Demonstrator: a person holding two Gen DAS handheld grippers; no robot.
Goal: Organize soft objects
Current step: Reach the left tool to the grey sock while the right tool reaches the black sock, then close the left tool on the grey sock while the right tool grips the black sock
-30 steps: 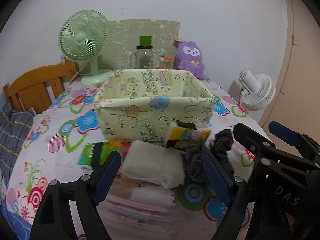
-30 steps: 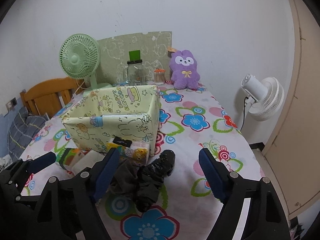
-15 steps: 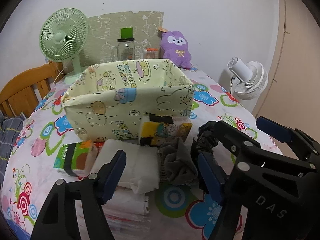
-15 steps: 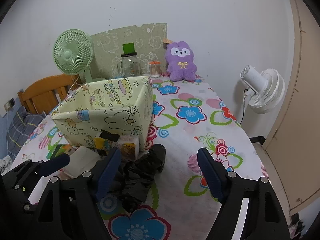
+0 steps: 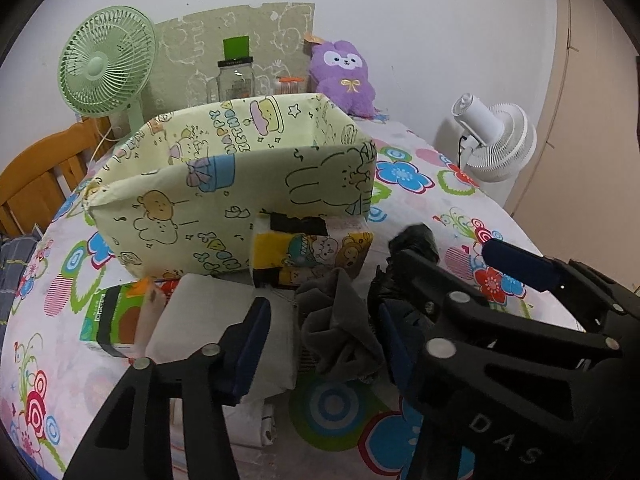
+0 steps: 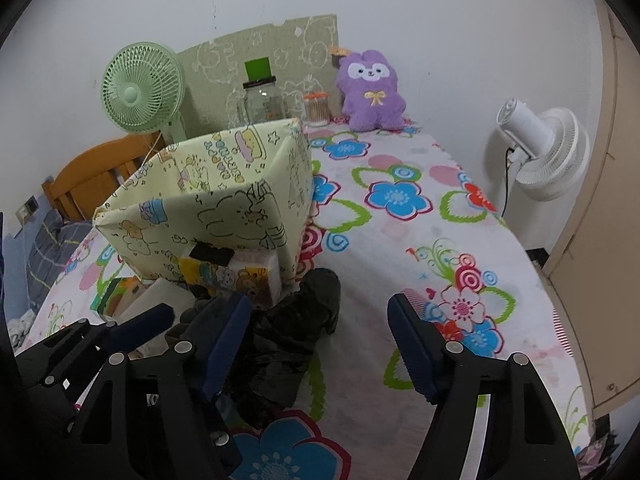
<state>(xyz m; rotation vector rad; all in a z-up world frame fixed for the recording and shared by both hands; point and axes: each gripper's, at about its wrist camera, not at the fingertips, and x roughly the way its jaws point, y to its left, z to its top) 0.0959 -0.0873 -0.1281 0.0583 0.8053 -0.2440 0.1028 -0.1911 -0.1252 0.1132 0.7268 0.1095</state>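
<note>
A crumpled grey cloth (image 5: 340, 328) lies on the flowered tablecloth in front of the pale yellow cartoon box (image 5: 240, 184). My left gripper (image 5: 324, 344) straddles it. Its jaws are closing, and the pads stand a little clear of the cloth on each side. Right of it lies a crumpled black bag (image 6: 296, 336), which sits between the fingers of my right gripper (image 6: 320, 348). Those jaws are closing too, still wide, touching nothing. A cartoon tissue pack (image 5: 312, 252) leans on the box. A white folded pack (image 5: 192, 320) and a green pack (image 5: 112, 320) lie to the left.
At the back stand a green fan (image 5: 104, 68), a glass jar (image 5: 236, 80) and a purple plush (image 5: 344, 76). A white fan (image 6: 540, 152) stands off the table's right edge. A wooden chair back (image 5: 36, 176) is at the left. Bare tablecloth (image 6: 400, 220) lies right of the box.
Both grippers have come forward and down over the pile. The left jaws have narrowed around the grey cloth. The right jaws have narrowed slightly over the black bag.
</note>
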